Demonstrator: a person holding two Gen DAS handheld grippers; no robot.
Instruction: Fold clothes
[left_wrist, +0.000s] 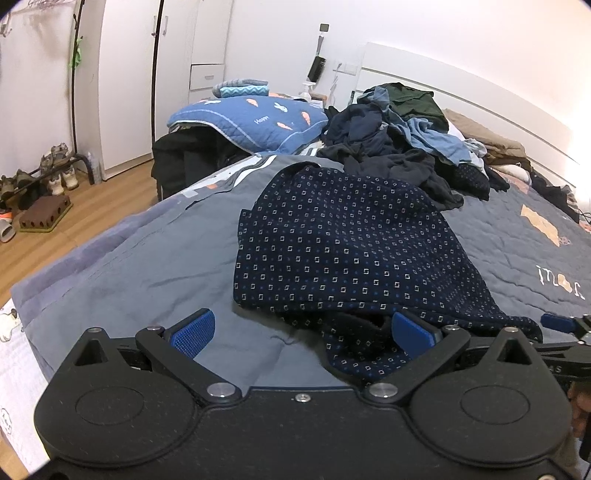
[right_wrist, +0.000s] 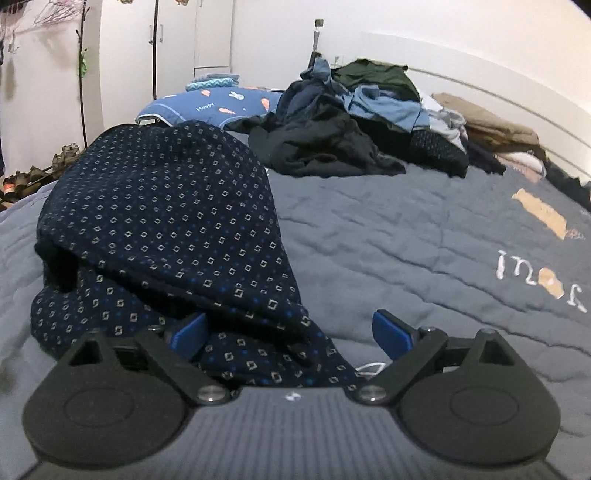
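Both tongs, left tongs and right tongs, gape; patterned garment hides pads.

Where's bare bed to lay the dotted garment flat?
Free: grey quilt right of the dotted garment, up to its lettering; grey sheet left of the garment, toward the bed edge. Crowded: clothes pile and blue pillow at the far end.

Two low wrist views, close over one patterned garment.
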